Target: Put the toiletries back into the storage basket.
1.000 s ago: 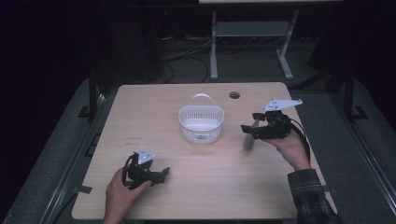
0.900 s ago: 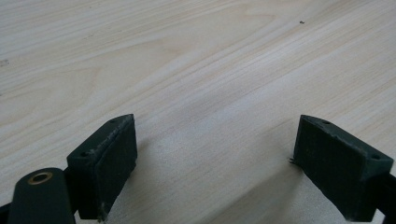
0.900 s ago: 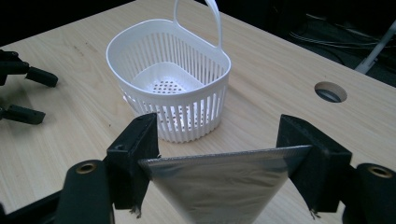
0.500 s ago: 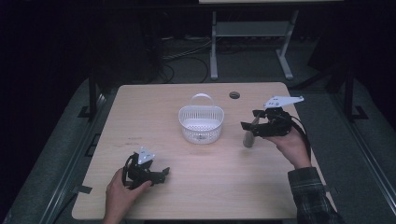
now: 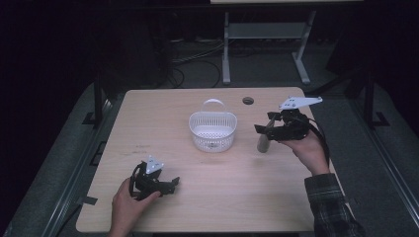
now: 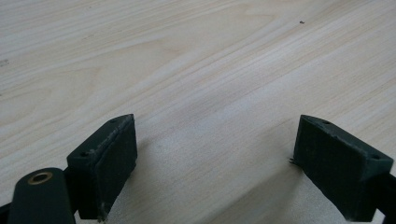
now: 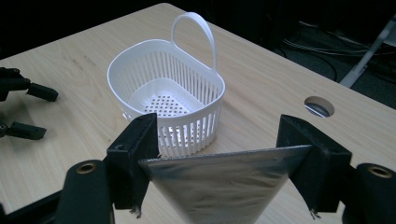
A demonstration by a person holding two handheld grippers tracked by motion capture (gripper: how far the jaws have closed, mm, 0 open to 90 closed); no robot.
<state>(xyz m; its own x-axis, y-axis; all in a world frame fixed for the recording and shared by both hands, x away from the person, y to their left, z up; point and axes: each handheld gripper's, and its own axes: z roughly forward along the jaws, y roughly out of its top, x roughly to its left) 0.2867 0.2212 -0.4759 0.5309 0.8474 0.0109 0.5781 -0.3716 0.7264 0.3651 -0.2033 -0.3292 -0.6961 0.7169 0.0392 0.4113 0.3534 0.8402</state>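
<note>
Wooden table (image 5: 237,197): right gripper (image 7: 219,161) clamps silver pouch (image 7: 219,191).

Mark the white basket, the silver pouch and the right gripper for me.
white basket (image 7: 140,74), right gripper view, on its slotted rim.
silver pouch (image 7: 219,186), right gripper view, on its flat face between the jaws.
right gripper (image 5: 269,131), high view, between its fingertips.

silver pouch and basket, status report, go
Right gripper shut on silver pouch, held off the table beside the white basket. Left gripper open, low over bare table. Basket empty, nothing between pouch and basket.
</note>
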